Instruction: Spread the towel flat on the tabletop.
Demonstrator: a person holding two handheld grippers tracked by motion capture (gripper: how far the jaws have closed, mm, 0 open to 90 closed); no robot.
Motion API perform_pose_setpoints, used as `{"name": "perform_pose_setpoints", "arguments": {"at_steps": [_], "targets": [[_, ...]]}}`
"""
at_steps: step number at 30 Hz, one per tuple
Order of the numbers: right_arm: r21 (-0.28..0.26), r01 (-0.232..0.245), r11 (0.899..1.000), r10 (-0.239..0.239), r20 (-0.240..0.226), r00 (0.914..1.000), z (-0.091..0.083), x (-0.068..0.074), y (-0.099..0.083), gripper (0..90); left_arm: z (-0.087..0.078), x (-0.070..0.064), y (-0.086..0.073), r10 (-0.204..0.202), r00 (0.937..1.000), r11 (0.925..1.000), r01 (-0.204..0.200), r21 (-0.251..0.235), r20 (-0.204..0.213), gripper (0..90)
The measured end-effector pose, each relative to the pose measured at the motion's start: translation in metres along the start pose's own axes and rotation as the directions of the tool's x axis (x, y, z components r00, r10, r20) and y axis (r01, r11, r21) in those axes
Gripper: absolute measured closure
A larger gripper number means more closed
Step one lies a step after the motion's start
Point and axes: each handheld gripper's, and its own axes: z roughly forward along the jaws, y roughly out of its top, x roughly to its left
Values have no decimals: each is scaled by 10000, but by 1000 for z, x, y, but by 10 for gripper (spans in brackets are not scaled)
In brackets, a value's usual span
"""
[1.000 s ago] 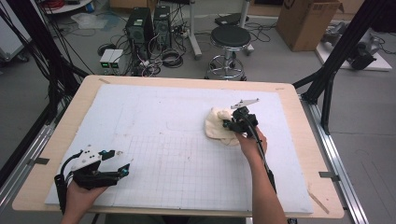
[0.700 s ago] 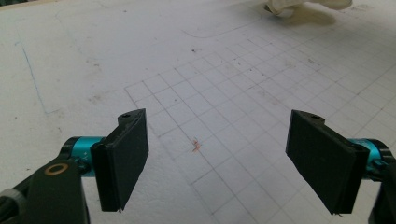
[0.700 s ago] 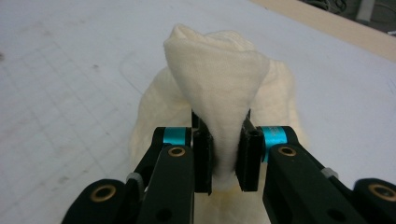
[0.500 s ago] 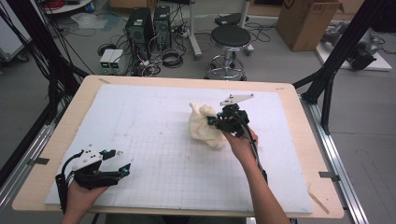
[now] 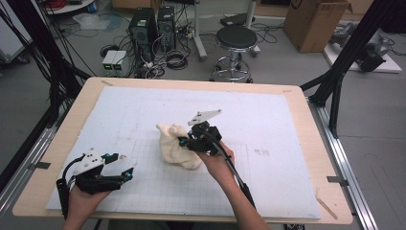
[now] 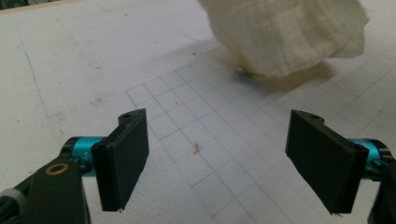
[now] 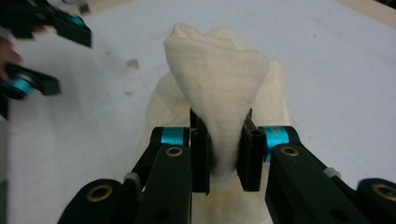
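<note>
My right gripper (image 7: pixel 223 154) is clamped on a cloth (image 5: pixel 176 147) fold mid-bench; next my left gripper (image 6: pixel 224 163), jaws apart near the front-left corner, must take another edge.

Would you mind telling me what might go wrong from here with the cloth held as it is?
The right claw pinches only a bunched fold of the cream cloth, so the fold may slip out if it is pulled hard. Most of the cloth rests on the white mat, so dragging may crumple it further instead of spreading it. The left claw is open and apart from the cloth; reaching in, it might catch several layers at once.
</note>
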Motion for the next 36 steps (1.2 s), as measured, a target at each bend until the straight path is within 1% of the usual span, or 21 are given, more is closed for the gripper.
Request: {"name": "perform_pose_setpoints", "arguments": {"at_steps": [1,2,4,7,8,12,14,15,17,18,19,20,21,22,24,27,29,30,31,34,36], "targets": [[15,-152,9999,152,-75,9999,4,-2,-3,786,0,0,0,7,10000,10000,-7,9,-1,221],[68,-253,9997,253,7,9997,6,-3,-6,786,0,0,0,10,10000,10000,-10,10,-2,221],[525,-195,9984,168,512,9985,10,-8,-11,785,1,0,0,-9,10000,10000,9,-21,1,221],[515,-503,9974,464,758,9960,11,-16,-22,777,2,1,0,14,10000,10000,-14,24,32,221],[458,-755,9961,725,645,9953,11,-20,-27,770,3,1,1,53,10000,10000,-53,45,30,221],[458,-1052,9934,1024,596,9930,15,-20,-38,737,8,-1,2,50,9999,9999,-51,117,89,222],[270,-1118,9934,1111,237,9935,18,-18,-40,675,9,-3,2,99,9998,9998,-101,142,177,226],[238,-1158,9930,1154,181,9932,19,-16,-40,623,10,-5,3,85,9997,9998,-88,156,209,230],[73,-986,9951,986,54,9951,20,-14,-39,556,13,-8,3,204,9995,9996,-208,177,235,238],[20,-857,9963,857,90,9963,15,-11,-37,470,14,-9,4,215,9994,9996,-220,166,276,256],[20,-857,9963,857,90,9963,15,-11,-37,470,15,-11,4,234,9992,9996,-240,163,323,256],[-22,-780,9969,780,143,9968,12,-11,-37,437,16,-12,5,289,9988,9994,-297,190,387,273],[-343,-879,9955,876,-101,9961,2,-12,-39,410,18,-14,5,280,9987,9994,-289,213,415,285],[-343,-879,9955,876,-101,9961,2,-12,-39,410,19,-15,6,216,9986,9993,-231,304,492,285],[-717,-786,9943,783,-78,9969,-10,-13,-44,383,23,-18,8,158,9978,9993,-180,333,644,313],[-900,-514,9946,537,236,9983,-27,-17,-55,407,32,-21,11,-13,9949,9988,-38,496,1011,381],[-1085,-594,9923,611,124,9981,-33,-23,-66,470,39,-25,13,-21,9928,9979,-56,642,1196,439],[-1110,-879,9899,882,-22,9961,-33,-28,-76,506,43,-26,14,13,9926,9970,-107,765,1218,456],[-1110,-879,9899,882,-22,9961,-33,-28,-76,506,47,-27,15,46,9923,9956,-161,924,1237,456],[-887,-1127,9897,1083,-533,9927,-23,-30,-84,515,62,-29,18,-194,9893,9928,20,1194,1448,487],[-730,-932,9930,876,-766,9932,-14,-28,-84,529,72,-30,21,-235,9888,9884,8,1516,1476,517]]}}
